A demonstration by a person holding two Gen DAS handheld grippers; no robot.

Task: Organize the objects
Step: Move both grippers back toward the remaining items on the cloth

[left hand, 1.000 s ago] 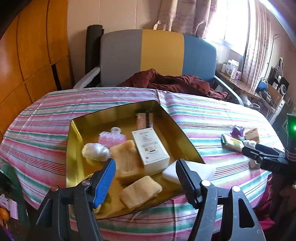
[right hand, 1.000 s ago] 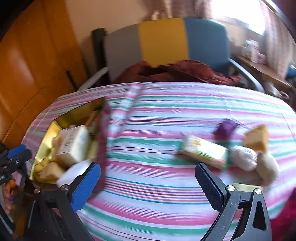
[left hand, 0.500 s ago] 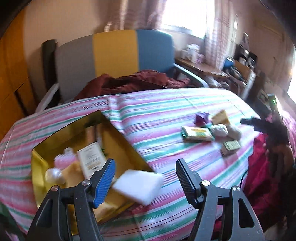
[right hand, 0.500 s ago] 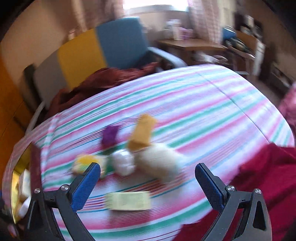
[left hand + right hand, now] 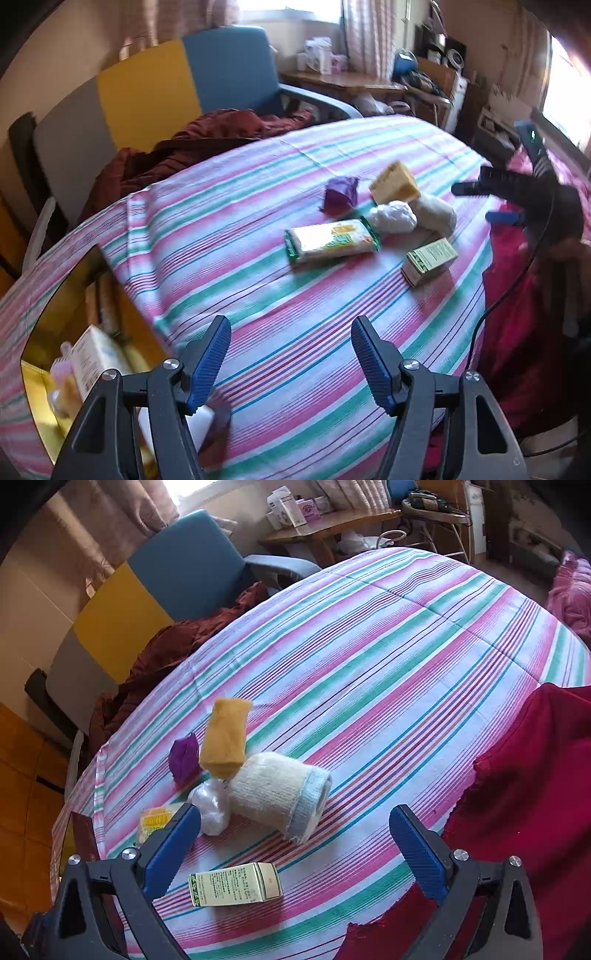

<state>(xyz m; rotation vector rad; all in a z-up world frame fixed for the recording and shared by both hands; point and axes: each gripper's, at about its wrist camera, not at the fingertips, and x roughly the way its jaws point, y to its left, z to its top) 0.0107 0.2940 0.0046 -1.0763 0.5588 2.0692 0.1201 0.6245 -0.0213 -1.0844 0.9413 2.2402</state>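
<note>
From my left wrist view, the left gripper [image 5: 291, 357] is released over the striped counter [image 5: 236, 236], gold tray [image 5: 44, 332] to its left. From my right, the right gripper [image 5: 295, 845] gapes empty, green box [image 5: 236, 884] between its fingers, rolled towel [image 5: 282, 794] just beyond.

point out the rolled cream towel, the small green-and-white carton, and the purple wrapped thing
rolled cream towel [image 5: 275, 792]: right wrist view, on its woven side.
small green-and-white carton [image 5: 231, 889]: right wrist view, on its printed top face.
purple wrapped thing [image 5: 340, 192]: left wrist view, on its front.
</note>
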